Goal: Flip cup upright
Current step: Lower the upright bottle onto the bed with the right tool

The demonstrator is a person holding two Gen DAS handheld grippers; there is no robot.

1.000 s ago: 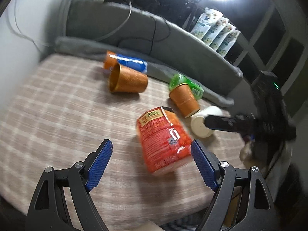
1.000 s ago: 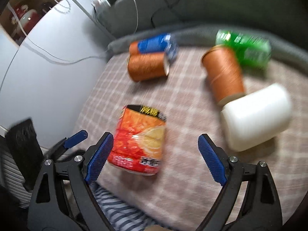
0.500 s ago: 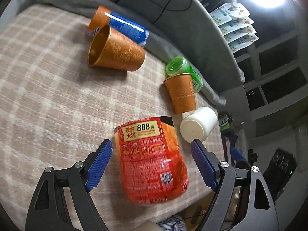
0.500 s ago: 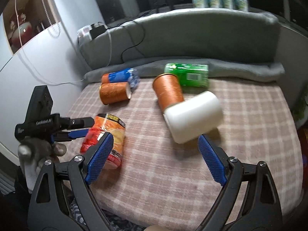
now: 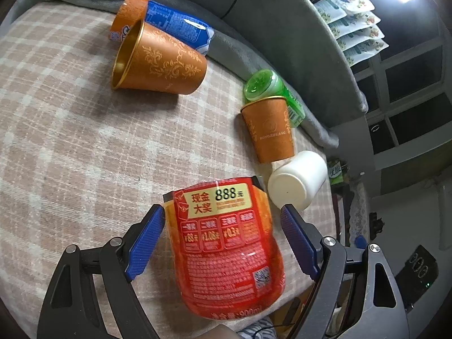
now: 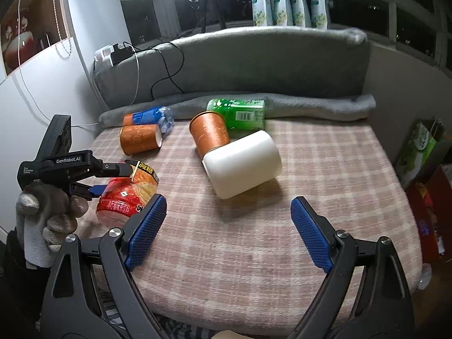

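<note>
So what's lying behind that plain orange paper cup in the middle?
A green can lies on its side right behind the plain orange paper cup, against the grey rolled blanket. Whether cup and can touch can't be judged, since the cup covers that part.

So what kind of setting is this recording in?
Probably a room in a home at night, not a lab: a pink plaid cloth-covered surface against a grey padded backrest, dark windows behind, and a white power strip with cables.
</note>
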